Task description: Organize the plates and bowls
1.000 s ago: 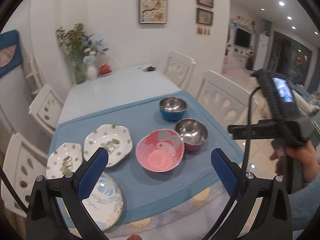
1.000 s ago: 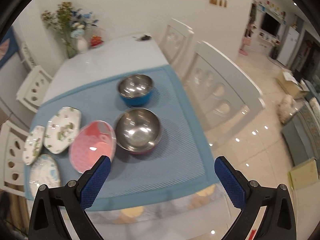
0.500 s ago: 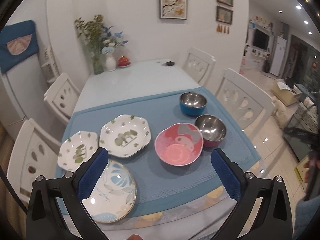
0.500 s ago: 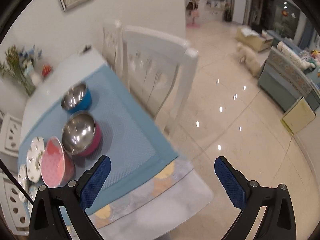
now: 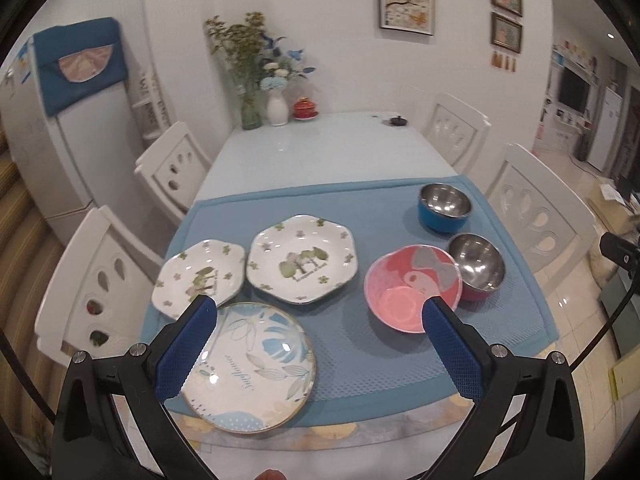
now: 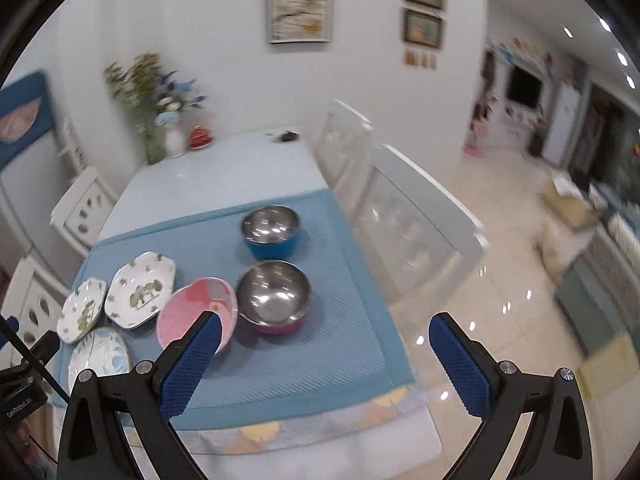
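On the blue mat (image 5: 360, 216) lie three plates: a small green-leaf plate (image 5: 199, 277), a larger green-leaf plate (image 5: 301, 263) and a round blue-leaf plate (image 5: 252, 366) nearest me. To their right stand a pink bowl (image 5: 412, 288), a steel bowl with a magenta outside (image 5: 476, 266) and a steel bowl with a blue outside (image 5: 444, 207). My left gripper (image 5: 316, 344) hangs open above the mat's near edge, holding nothing. My right gripper (image 6: 324, 360) is open too, above the mat's near right part, with the pink bowl (image 6: 196, 316) and magenta bowl (image 6: 274, 296) just beyond its left finger.
White chairs (image 5: 536, 208) stand along both long sides of the table. A vase of flowers (image 5: 256, 76) and a small red pot (image 5: 305, 109) sit at the far end. To the right lies glossy floor (image 6: 500, 280). A white fridge (image 5: 52, 128) stands far left.
The left view swung left and drew back, so all plates and bowls now show. The right view swung off toward the floor, then came back over the table's right part. Both stayed open.
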Available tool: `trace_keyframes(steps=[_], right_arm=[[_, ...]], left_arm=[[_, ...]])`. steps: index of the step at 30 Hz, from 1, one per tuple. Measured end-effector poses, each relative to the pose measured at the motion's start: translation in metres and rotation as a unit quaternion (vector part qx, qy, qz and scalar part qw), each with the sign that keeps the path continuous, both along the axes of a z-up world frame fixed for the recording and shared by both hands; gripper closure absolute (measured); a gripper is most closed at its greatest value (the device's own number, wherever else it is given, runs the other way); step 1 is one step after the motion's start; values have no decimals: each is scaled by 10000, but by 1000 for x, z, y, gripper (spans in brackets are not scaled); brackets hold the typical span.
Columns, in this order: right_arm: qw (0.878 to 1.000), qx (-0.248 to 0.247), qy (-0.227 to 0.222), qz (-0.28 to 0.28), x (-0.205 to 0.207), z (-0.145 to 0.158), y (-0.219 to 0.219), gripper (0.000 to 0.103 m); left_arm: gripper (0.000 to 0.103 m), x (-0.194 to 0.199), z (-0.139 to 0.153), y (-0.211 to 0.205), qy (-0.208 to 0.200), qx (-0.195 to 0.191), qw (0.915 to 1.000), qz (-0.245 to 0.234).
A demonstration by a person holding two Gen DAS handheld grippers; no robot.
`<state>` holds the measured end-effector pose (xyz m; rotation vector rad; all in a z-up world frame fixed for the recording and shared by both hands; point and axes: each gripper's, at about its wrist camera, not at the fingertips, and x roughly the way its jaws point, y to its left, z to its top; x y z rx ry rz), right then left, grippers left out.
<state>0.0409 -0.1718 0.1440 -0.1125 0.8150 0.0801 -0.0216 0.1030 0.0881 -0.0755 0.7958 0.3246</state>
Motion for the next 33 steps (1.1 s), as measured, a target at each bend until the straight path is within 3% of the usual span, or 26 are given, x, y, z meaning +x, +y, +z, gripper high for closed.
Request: trace_keyframes(steps=[5,12,27,33], right_arm=[[9975,-95,88,692,7,-8,49,0],[9938,-115,199,1092,17,-21,77,0],[9926,-64,449,1128,26,-38,82,0],[9923,-33,463,1149,27,-42,81,0]], left_arm=[[0,-9,-2,23,-40,-1,9989,466],[0,-17,-12,44,93,-182,9964,822],[0,-9,-23,41,263,-83,9958,871],[0,-6,-32,54,313,-490,9931,1021]])
